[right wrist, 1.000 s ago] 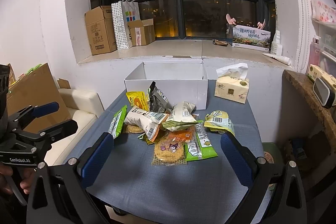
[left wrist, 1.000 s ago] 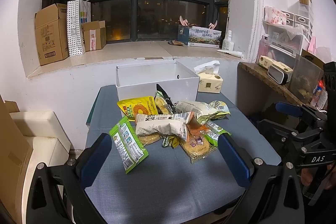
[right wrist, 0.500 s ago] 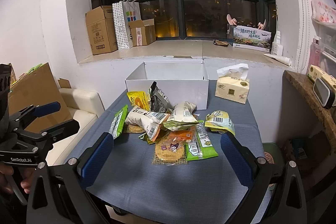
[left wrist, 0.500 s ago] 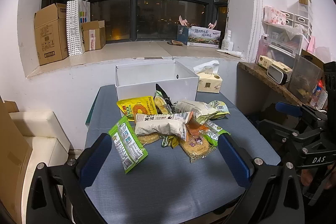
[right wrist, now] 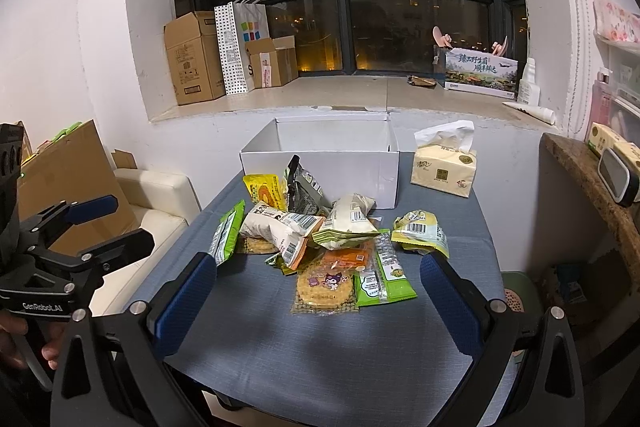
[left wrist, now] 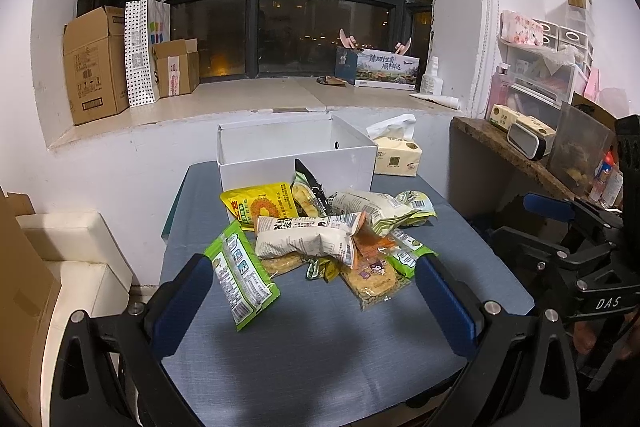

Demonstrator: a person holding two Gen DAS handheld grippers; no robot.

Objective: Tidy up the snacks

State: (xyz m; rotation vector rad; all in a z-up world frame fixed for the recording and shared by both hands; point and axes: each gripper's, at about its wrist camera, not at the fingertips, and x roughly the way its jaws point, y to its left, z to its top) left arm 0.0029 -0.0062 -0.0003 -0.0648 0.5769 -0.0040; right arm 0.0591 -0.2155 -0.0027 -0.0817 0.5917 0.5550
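Note:
A pile of snack packets point(left wrist: 320, 235) lies on the blue-grey table point(left wrist: 320, 339), also in the right wrist view point(right wrist: 320, 239). It holds a green packet point(left wrist: 240, 279), a white packet point(left wrist: 308, 235), a yellow packet point(left wrist: 260, 205) and a cracker pack point(right wrist: 325, 287). An open white box point(left wrist: 296, 155) stands behind the pile point(right wrist: 320, 155). My left gripper point(left wrist: 314, 303) is open and empty, in front of the pile. My right gripper point(right wrist: 318, 303) is open and empty, in front of the pile.
A tissue pack point(right wrist: 444, 167) sits right of the box. Cardboard boxes point(left wrist: 96, 63) and a paper bag point(left wrist: 146, 47) stand on the windowsill. A wooden shelf point(left wrist: 516, 155) is on the right, a cream sofa point(right wrist: 152, 199) on the left.
Both grippers have crept slightly forward toward the pile. Nothing on the table has moved.

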